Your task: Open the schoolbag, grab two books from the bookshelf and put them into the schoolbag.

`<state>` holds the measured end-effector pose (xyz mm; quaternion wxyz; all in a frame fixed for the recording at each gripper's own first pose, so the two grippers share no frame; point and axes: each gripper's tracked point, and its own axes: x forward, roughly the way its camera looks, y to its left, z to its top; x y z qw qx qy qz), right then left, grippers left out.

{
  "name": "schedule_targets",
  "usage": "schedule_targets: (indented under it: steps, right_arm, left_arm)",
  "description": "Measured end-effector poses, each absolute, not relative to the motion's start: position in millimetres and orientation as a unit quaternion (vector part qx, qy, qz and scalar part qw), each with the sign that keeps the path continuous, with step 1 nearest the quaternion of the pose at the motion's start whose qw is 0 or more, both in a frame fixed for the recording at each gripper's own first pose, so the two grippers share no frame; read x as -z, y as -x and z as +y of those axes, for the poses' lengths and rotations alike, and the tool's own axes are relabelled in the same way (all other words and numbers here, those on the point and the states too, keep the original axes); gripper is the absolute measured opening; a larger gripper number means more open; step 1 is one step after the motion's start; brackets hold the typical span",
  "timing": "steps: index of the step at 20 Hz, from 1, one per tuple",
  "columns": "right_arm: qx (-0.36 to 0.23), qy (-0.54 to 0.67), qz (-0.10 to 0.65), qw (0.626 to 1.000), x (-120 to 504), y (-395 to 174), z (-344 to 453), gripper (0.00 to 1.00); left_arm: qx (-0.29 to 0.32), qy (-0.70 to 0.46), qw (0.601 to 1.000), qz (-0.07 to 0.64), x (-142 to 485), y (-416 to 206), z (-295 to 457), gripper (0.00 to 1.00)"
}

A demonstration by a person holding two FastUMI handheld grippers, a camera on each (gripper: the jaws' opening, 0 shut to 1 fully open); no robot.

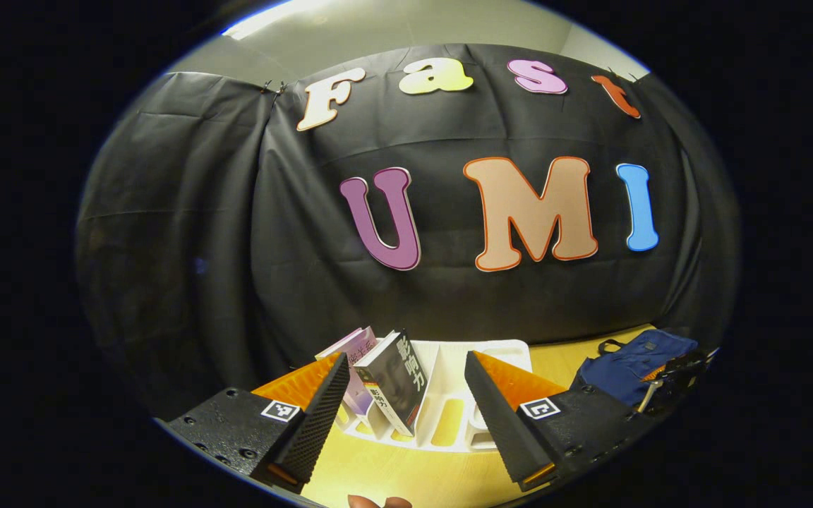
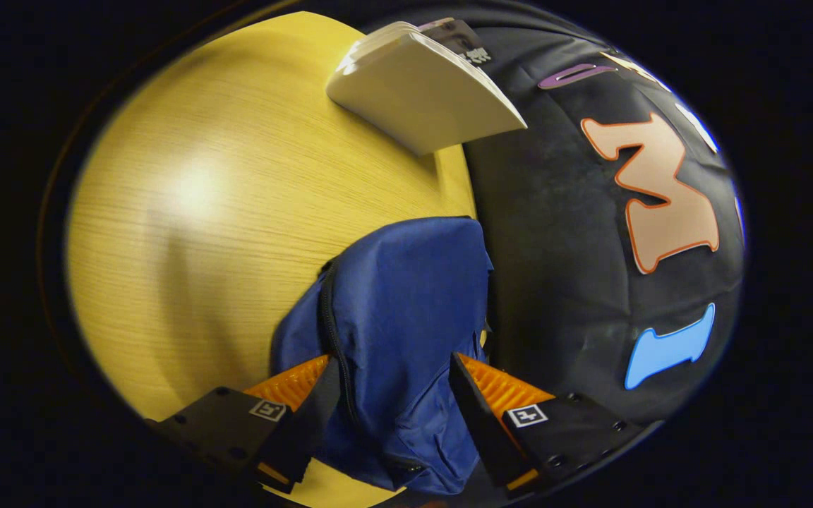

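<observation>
In the left gripper view my left gripper (image 1: 406,363) is open above the table, facing a white bookshelf (image 1: 498,353). In the rack a dark book (image 1: 396,384) leans against a pale purple book (image 1: 351,349), both just beyond my fingertips. The blue schoolbag (image 1: 636,363) lies to the right, with the other gripper (image 1: 675,384) at it. In the right gripper view my right gripper (image 2: 394,360) is open and straddles the schoolbag (image 2: 399,303), whose dark zipper line (image 2: 329,324) runs along the left finger. The bookshelf (image 2: 420,92) shows at the top, with a book's edge (image 2: 459,39) above it.
Everything rests on a yellow wooden table (image 2: 202,212) that ends against the black cloth wall (image 2: 555,268). The bag lies close to that wall. A person's fingertips (image 1: 378,502) show at the bottom edge of the left gripper view.
</observation>
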<state>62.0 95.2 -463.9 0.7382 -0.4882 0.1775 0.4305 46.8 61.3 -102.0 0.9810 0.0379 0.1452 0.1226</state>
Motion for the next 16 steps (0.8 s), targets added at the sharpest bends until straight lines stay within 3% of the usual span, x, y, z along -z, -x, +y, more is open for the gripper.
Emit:
schedule_targets:
  steps: [5, 6, 7, 8, 9, 11, 12, 16]
  right_arm:
    - [-0.411, 0.451, 0.224, 0.760, 473.8, -64.7, 106.8, 0.09]
    - [-0.408, 0.436, 0.248, 0.763, 477.5, -63.0, 106.0, 0.07]
    - [-0.405, 0.414, 0.276, 0.767, 480.7, -59.0, 106.4, 0.12]
    - [-0.400, 0.394, 0.302, 0.770, 474.4, -54.8, 102.3, 0.11]
    - [-0.401, 0.360, 0.326, 0.777, 479.9, -58.0, 103.1, 0.02]
    - [-0.393, 0.295, 0.368, 0.789, 475.3, -59.5, 102.9, 0.04]
    - [-0.386, 0.270, 0.383, 0.795, 472.5, -61.5, 102.0, 0.04]
    - [-0.362, 0.178, 0.413, 0.816, 448.8, -76.1, 103.4, 0.04]
  left_arm:
    - [-0.124, -0.038, 0.980, 0.148, 102.3, -49.6, 60.9, 0.96]
    - [-0.124, -0.040, 0.981, 0.147, 102.7, -50.8, 60.6, 0.96]
    - [-0.123, -0.041, 0.981, 0.146, 101.8, -53.1, 60.0, 0.96]
    - [-0.121, -0.043, 0.981, 0.145, 101.9, -54.7, 60.1, 0.96]
    - [-0.120, -0.044, 0.981, 0.145, 102.0, -57.3, 59.7, 0.96]
    - [-0.117, -0.044, 0.982, 0.143, 102.4, -61.0, 59.0, 1.00]
    - [-0.115, -0.043, 0.982, 0.144, 104.6, -63.1, 58.9, 0.96]
    - [-0.108, -0.045, 0.982, 0.146, 108.9, -70.9, 61.9, 0.96]
